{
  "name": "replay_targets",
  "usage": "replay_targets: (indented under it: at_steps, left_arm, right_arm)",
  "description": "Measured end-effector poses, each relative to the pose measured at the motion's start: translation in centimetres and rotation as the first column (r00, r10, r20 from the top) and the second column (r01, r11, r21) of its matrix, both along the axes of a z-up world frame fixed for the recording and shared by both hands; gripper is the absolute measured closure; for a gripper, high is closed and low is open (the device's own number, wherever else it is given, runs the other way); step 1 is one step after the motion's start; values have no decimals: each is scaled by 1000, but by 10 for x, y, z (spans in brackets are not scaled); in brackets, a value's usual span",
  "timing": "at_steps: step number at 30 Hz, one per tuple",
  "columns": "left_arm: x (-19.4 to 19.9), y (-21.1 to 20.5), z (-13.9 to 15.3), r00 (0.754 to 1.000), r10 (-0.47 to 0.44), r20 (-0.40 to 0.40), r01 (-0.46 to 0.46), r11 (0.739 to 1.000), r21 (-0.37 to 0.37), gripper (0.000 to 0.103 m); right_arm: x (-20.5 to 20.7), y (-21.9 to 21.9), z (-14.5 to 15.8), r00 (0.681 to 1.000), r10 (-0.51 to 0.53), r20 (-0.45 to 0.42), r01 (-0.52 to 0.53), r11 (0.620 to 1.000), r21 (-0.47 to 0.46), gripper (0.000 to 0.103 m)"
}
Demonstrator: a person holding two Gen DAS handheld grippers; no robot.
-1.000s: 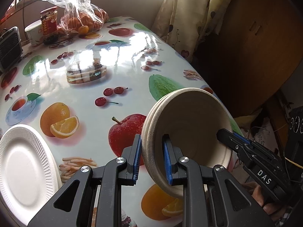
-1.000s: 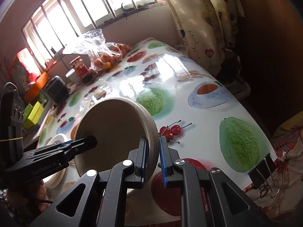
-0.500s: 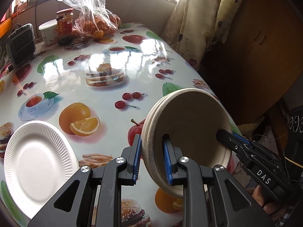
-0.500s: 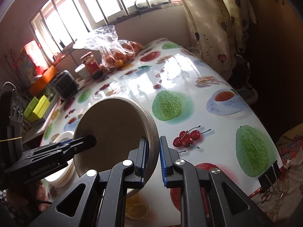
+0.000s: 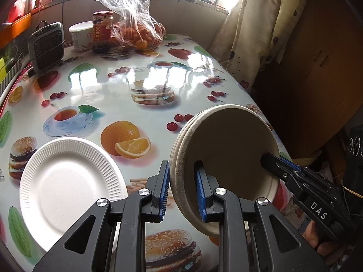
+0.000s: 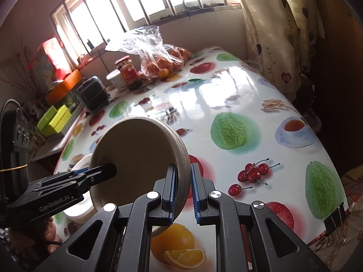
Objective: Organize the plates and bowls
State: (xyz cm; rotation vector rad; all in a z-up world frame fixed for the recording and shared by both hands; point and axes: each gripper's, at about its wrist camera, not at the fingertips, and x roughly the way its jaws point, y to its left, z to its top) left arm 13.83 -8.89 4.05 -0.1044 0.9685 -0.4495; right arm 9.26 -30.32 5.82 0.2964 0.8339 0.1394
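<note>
Left wrist: bowl stack (image 5: 229, 145) rim between fingers (image 5: 163, 188).

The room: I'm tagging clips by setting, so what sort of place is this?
Most likely a home dining or kitchen corner: a table under a glossy fruit-print cloth, a bag of oranges and a jar by a barred window, and patterned curtains.

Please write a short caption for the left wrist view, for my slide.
Both grippers, left and right, hold nested beige bowls on edge above the table, beside a white plate.
</note>
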Motion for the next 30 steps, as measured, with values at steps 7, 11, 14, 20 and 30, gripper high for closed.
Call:
replay_targets:
  at_steps: [7, 11, 14, 20, 30]
  left_arm:
    - [-5, 25, 2, 998, 55, 8, -55, 998, 3, 80]
    - [-7, 37, 3, 997, 81, 9, -81, 997, 6, 80]
    - [-9, 45, 4, 995, 96, 12, -96, 995, 8, 80]
    - [-13, 57, 6, 992, 124, 18, -124, 992, 10, 80]
    - [-17, 82, 8, 983, 184, 27, -184, 983, 20, 80]
  right_arm:
    - [7, 25, 2, 998, 57, 3, -57, 998, -3, 90]
    - [10, 37, 3, 996, 86, 6, -86, 996, -2, 90]
    - [12, 44, 4, 995, 102, 7, -102, 995, -1, 90]
    - [14, 57, 6, 991, 134, 8, -134, 991, -6, 90]
    - [22, 81, 8, 980, 198, 9, -198, 980, -2, 90]
